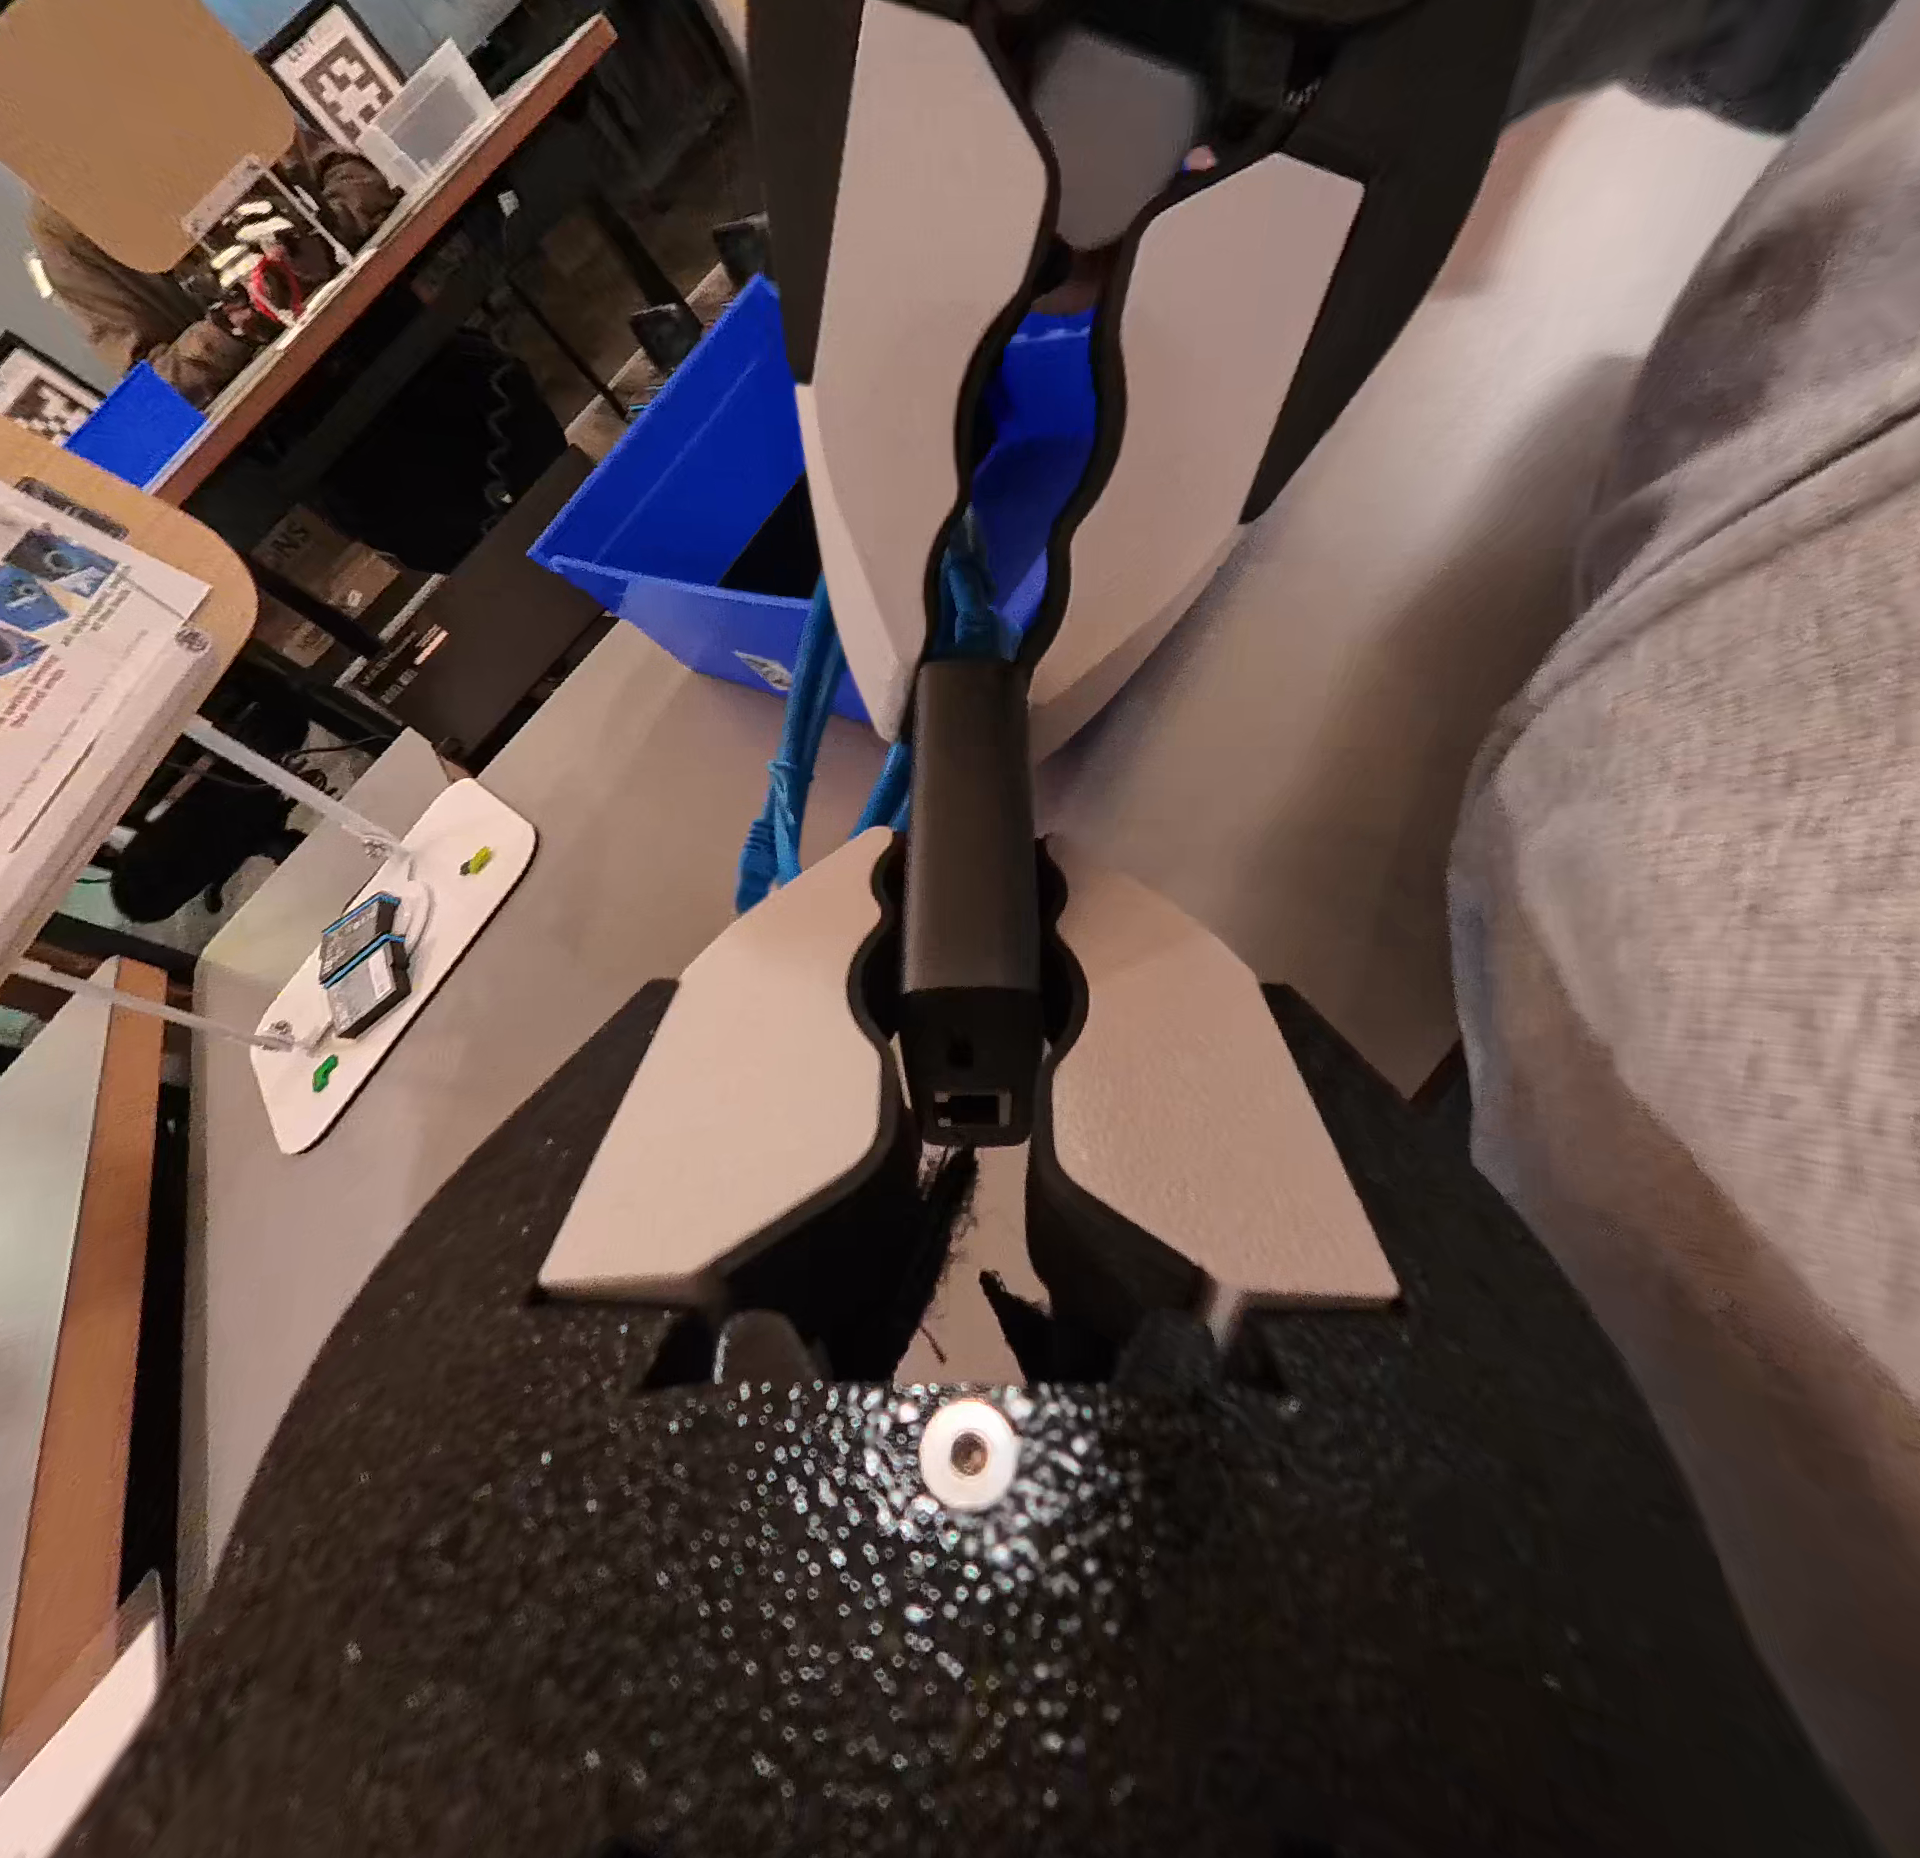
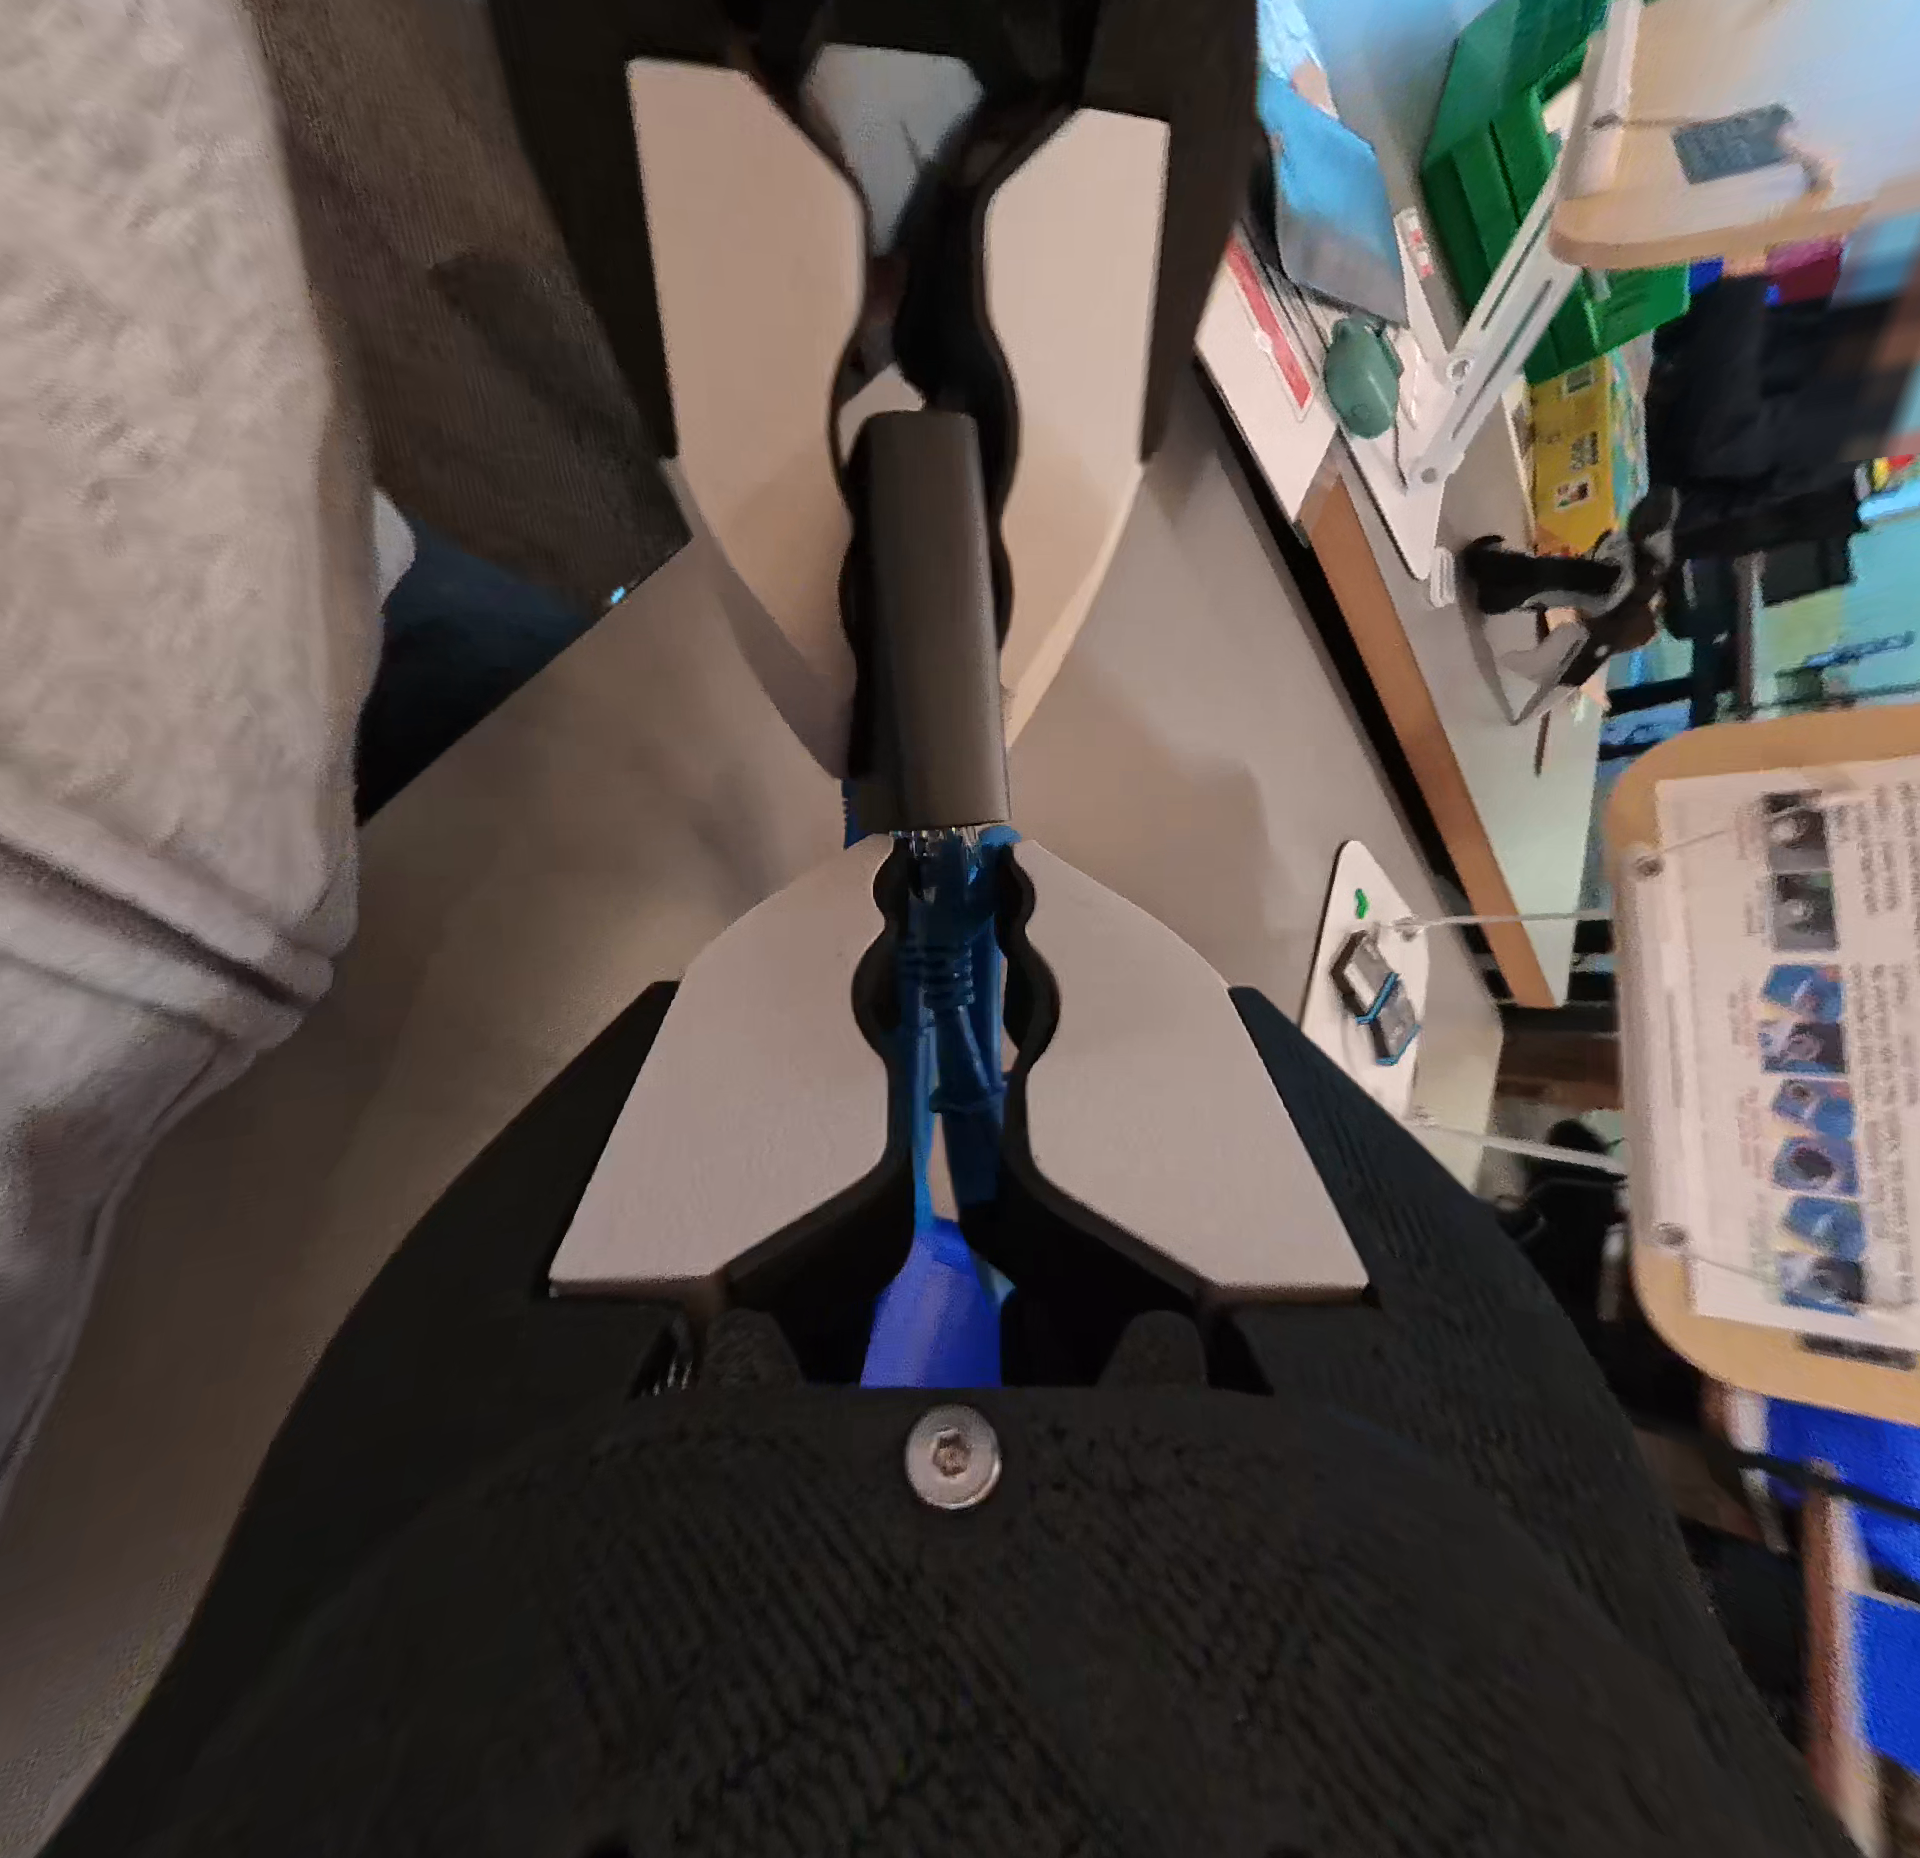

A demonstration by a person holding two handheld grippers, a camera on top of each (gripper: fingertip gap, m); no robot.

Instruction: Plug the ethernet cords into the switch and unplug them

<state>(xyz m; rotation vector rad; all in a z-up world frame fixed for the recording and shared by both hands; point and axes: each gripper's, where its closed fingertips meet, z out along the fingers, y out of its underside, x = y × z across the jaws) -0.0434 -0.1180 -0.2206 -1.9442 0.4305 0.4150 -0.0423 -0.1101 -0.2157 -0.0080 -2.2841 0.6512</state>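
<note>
My left gripper (image 1: 966,858) is shut on a black ethernet switch (image 1: 971,873) and holds it above the grey table (image 1: 582,925), with a port end facing the camera. In the right wrist view the switch (image 2: 930,624) runs away from me between the left gripper's fingers (image 2: 758,561). My right gripper (image 2: 951,863) is shut on the blue ethernet cord's plug (image 2: 940,935). The plug's clear tip meets the switch's near end. A second blue cord lies beside it between the pads. In the left wrist view the right gripper (image 1: 971,702) comes in from above, with blue cords (image 1: 790,769) hanging beside it.
A blue bin (image 1: 686,572) stands behind the grippers. A white board (image 1: 416,935) with two small black packs lies on the table at left, and also shows in the right wrist view (image 2: 1371,977). A person's grey sleeve (image 1: 1714,873) is close at right. Green crates (image 2: 1507,146) stand far right. The grippers are tip to tip, or close to it.
</note>
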